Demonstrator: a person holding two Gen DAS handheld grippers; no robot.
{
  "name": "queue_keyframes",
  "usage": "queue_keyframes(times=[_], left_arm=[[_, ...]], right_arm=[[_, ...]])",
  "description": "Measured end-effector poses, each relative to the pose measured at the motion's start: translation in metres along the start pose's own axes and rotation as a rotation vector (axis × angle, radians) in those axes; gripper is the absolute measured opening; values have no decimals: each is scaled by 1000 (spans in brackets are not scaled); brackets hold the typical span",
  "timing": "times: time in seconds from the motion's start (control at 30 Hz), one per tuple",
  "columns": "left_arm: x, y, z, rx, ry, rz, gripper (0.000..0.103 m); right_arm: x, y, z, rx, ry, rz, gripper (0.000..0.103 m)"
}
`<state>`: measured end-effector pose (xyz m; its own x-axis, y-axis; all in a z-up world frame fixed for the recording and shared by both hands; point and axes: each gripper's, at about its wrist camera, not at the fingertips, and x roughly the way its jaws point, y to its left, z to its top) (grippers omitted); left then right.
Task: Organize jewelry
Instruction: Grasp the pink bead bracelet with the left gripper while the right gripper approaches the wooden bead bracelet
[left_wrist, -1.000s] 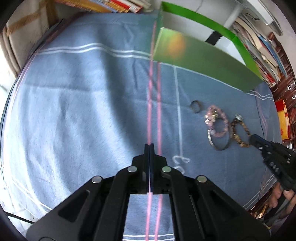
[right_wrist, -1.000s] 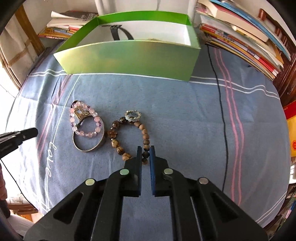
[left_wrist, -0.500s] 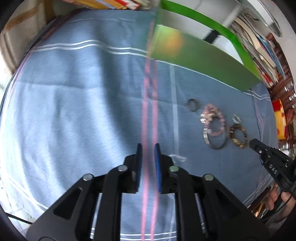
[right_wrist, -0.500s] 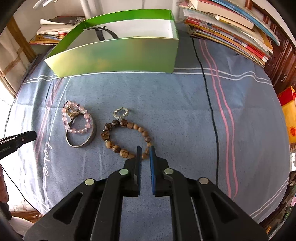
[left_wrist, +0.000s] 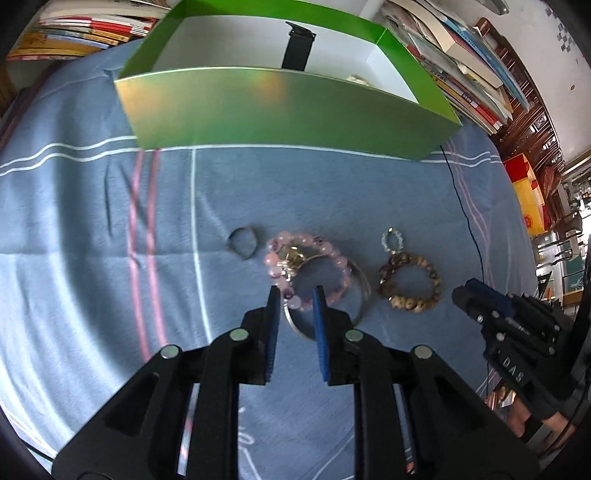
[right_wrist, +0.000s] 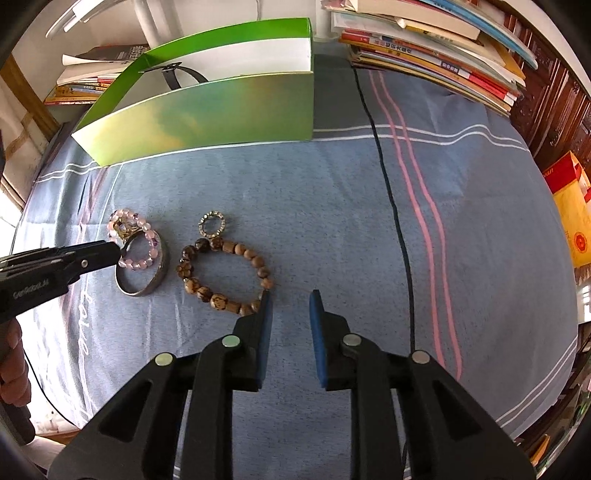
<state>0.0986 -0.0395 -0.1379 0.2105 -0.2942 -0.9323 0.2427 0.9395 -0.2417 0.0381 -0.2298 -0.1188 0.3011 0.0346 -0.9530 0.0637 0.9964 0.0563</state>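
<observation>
Left wrist view, reading left to right: I see a small ring (left_wrist: 242, 242), then a pink bead bracelet (left_wrist: 308, 271) overlapping a metal bangle (left_wrist: 354, 295), a crystal ring (left_wrist: 391, 240) and a wooden bead bracelet (left_wrist: 410, 282), all loose on the worktop (left_wrist: 74, 229). My left tool (left_wrist: 295, 295) has just been opening, jaws parted over the pink beads, gripping nothing. My right tool (right_wrist: 289, 297) has also just been opening, empty, beside the wooden beads. The green box (left_wrist: 280, 107) holds a dark strap (left_wrist: 297, 51). I judge most sorting remains.
</observation>
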Motion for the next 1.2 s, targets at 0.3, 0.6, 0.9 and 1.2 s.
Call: queue_keyframes(times=[0.3, 0.6, 0.9, 1.2], left_arm=[[-3, 12, 6, -71, -16, -27, 1], [-23, 25, 8, -102, -47, -22, 2], [-2, 5, 11, -54, -3, -17, 22], [4, 10, 14, -88, -3, -25, 8]], right_arm=[[2, -1, 3, 5, -3, 8, 20], [4, 8, 8, -24, -2, 22, 21], [6, 7, 9, -24, -3, 21, 30], [10, 13, 14, -36, -7, 31, 30]])
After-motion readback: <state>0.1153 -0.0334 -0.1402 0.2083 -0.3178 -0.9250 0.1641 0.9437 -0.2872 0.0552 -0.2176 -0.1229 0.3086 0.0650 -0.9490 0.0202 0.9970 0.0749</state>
